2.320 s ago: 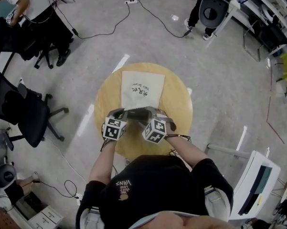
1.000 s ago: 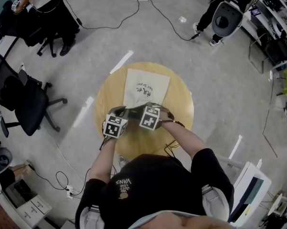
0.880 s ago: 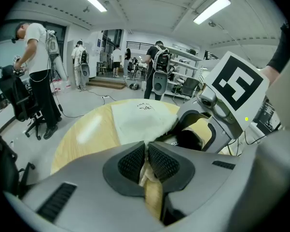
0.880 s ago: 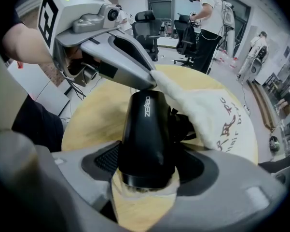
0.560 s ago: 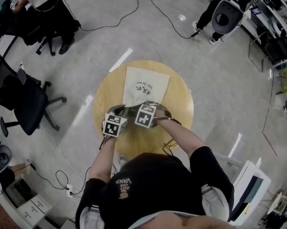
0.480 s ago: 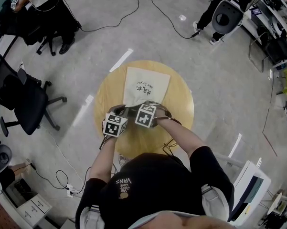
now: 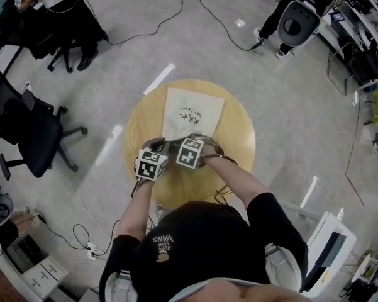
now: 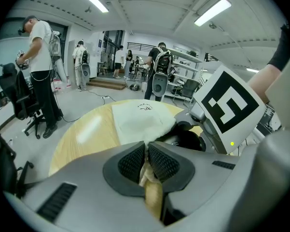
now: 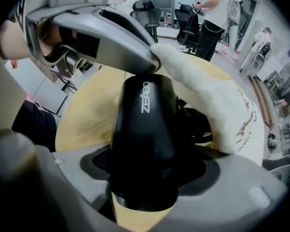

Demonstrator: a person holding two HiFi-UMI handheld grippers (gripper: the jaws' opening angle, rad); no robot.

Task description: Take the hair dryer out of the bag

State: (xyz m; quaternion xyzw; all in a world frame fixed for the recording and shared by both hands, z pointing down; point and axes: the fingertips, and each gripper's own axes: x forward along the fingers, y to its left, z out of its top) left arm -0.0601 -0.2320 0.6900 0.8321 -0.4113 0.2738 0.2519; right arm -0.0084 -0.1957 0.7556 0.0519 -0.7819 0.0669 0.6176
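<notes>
Left gripper (image 8: 146, 152): ribbed grey pads closed on a fold of the bag (image 7: 192, 111) lip, with cream cloth bunched between them. The bag is soft, off-white and squarish, with small dark print. It lies flat across the far half of the round wooden bench (image 7: 234, 137), far edge close to the rim, mouth toward the person and lifted on the left gripper's side.

Right gripper (image 9: 152, 166): jaws spread wide and have just been opening, with the hair dryer (image 9: 144, 124) between them. The dryer is glossy black moulded plastic, a rounded barrel with white lettering along it. The barrel fills nearly the whole gap (can't tell if the pads press on it, reads as not clamped). Its far end sits in the bag mouth next to dark cord loops (image 9: 200, 122) under the cloth; the near end is out over bare wood.

Clearance: both grippers sit side by side, nearly touching, at the bag mouth around mid-bench. There is bare wood on the near side and narrow strips either side of the bag. The floor round the bench is grey concrete. A black office chair (image 7: 31, 137) is well off to the left, and loose cables (image 7: 144, 30) lie on the far floor.
</notes>
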